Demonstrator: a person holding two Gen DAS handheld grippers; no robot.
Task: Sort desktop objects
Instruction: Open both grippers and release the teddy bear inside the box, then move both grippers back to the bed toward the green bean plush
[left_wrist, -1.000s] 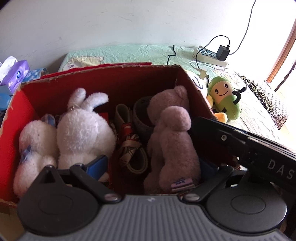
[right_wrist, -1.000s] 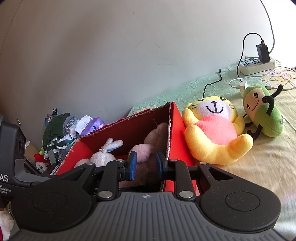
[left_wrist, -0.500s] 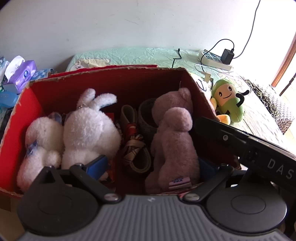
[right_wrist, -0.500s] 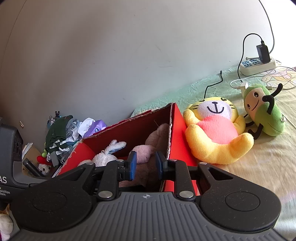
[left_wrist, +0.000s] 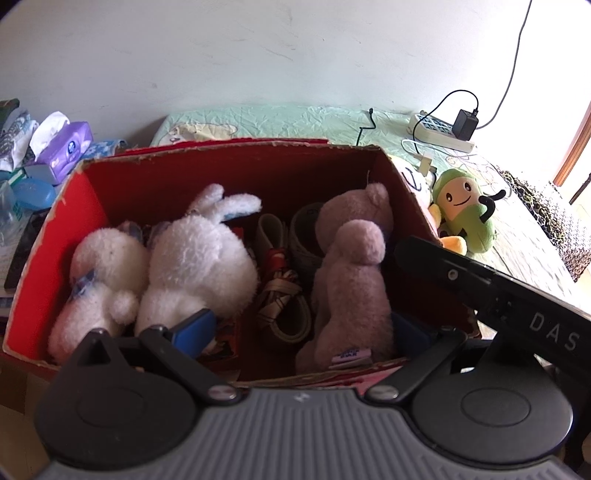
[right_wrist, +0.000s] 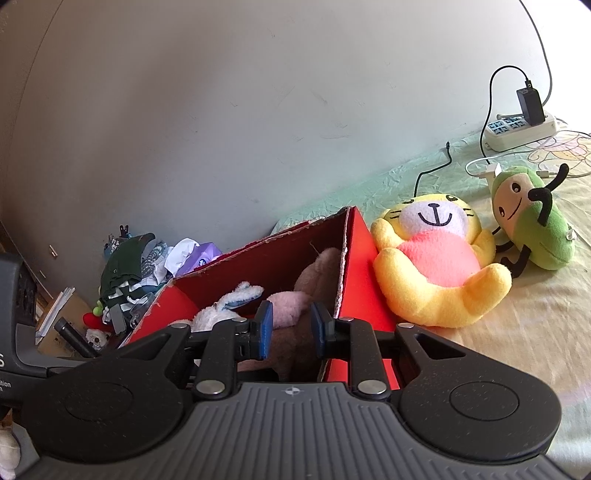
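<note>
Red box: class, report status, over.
Left gripper open over red box. Right gripper narrowly open, empty. Yellow tiger plush, green plush outside. Nothing blocking.

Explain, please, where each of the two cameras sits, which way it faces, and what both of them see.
Left wrist: sits on the left hand-held gripper, looking down into the red box at the white rabbit and pink plush; its open fingers and the other gripper's black body show.
Right wrist: sits on the right hand-held gripper, low at the box's right end, facing the wall and the yellow plush; its narrowly parted fingers show.
Shared: the box, rabbit, pink plush, green plush, power strip.
</note>
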